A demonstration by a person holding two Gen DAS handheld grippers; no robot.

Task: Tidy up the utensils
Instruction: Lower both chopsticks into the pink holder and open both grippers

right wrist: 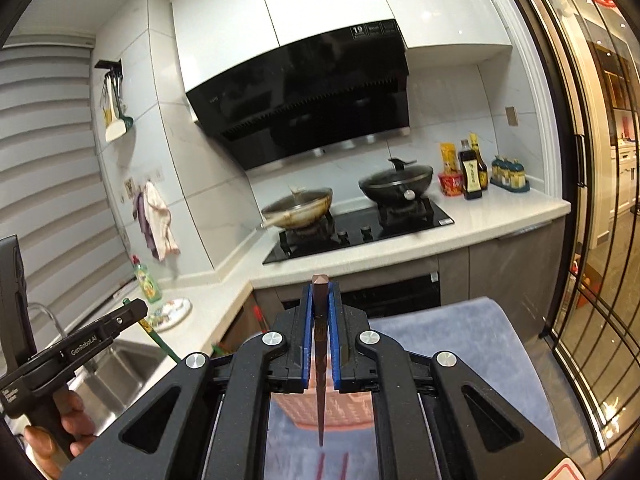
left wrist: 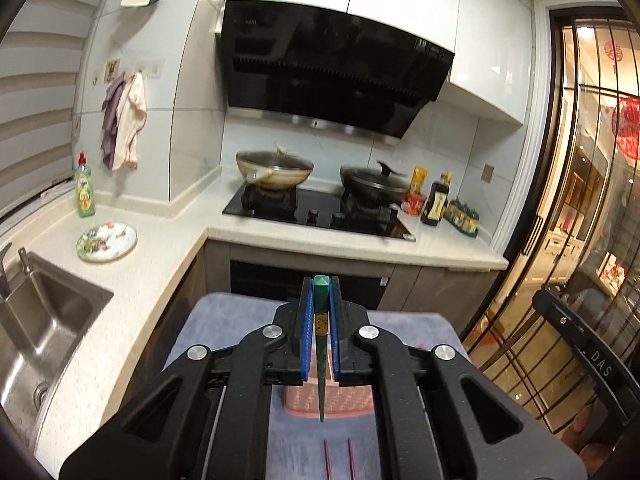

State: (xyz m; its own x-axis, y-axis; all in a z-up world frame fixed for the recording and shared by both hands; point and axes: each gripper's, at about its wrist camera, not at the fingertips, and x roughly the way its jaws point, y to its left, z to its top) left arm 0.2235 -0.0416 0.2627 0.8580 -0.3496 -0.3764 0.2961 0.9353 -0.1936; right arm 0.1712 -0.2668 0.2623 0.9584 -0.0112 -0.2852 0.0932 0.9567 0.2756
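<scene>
Over a grey towel [left wrist: 416, 328] by the stove [left wrist: 320, 210] — jaws clamped, green chopstick [left wrist: 321, 344] left, brown chopstick [right wrist: 320, 344] right.

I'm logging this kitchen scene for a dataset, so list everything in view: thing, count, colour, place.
green chopstick: 1, green, clamped in left gripper
brown chopstick: 1, dark brown, clamped in right gripper
red chopsticks: 2, red, on the cloth below the grippers
basket: 1, pink, on the cloth
cloth: 1, lavender, covering the work surface
woks: 2, one tan, one black, lidded, on the stove
stove: 1, black, in the counter
range hood: 1, black, above the stove
sauce bottles: several, dark and yellow, right of the stove
dish soap: 1, green, by the sink
plate: 1, patterned white, on the counter
sink: 1, steel, left
towels: 2, purple and cream, hanging on the wall
left gripper: black with blue pads, shut
right gripper: same, shut
hand: 1, holding the left gripper's handle
</scene>
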